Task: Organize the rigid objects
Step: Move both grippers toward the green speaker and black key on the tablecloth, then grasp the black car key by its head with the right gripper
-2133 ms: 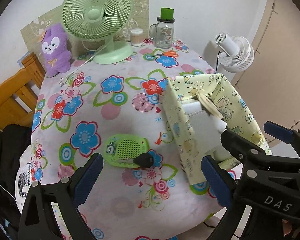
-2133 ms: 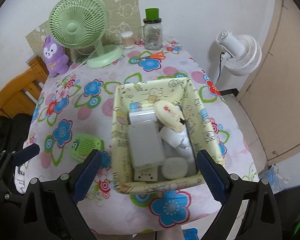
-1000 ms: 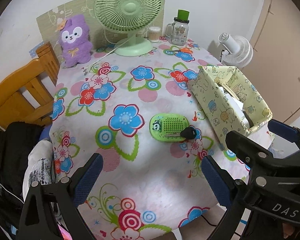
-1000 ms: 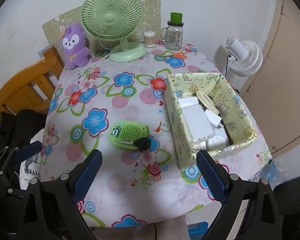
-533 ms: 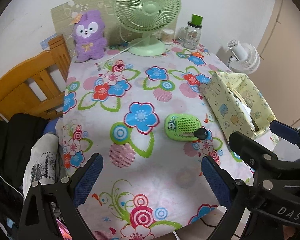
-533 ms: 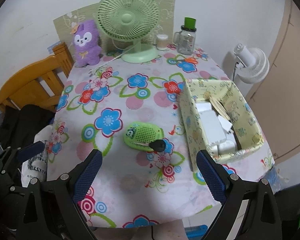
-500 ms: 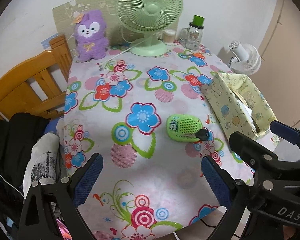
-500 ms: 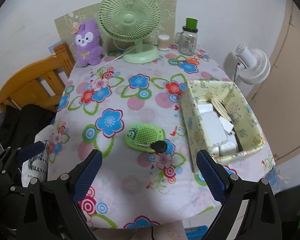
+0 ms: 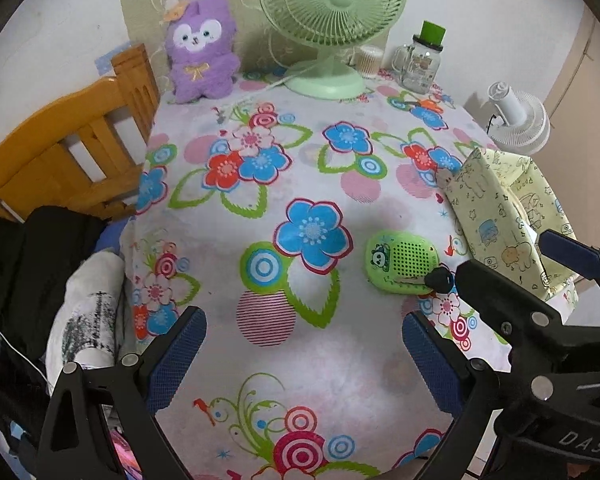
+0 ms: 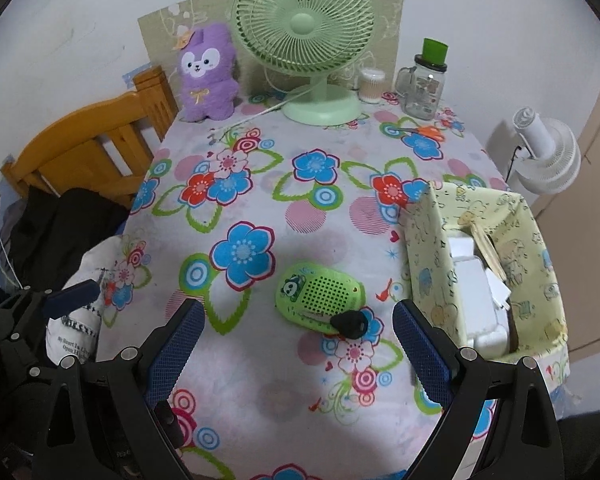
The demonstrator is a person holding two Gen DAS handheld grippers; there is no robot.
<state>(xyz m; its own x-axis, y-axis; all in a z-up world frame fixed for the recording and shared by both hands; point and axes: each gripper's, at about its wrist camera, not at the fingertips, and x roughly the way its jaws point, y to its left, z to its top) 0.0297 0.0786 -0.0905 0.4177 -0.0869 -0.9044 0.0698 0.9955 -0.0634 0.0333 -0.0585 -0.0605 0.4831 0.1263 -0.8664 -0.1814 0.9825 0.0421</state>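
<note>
From the left wrist, the left gripper [image 9: 300,354] hangs spread and empty above the flowered tablecloth [image 9: 260,208], with the green speaker [image 9: 402,266] lying off to its right and a black-headed key [image 9: 436,280] resting on its near edge, just beside the yellow fabric box [image 9: 496,216]. From the right wrist, the right gripper [image 10: 300,340] is spread too and holding nothing, with the key [image 10: 350,323] and speaker [image 10: 320,294] lying between and beyond its fingertips. The box [image 10: 428,248] already holds white items, so this looks like the approach to the last loose pieces. Next move, I'd judge: drop over the key and pinch it. There's open cloth to the left; the box wall crowds the right and the table edge is near.
</note>
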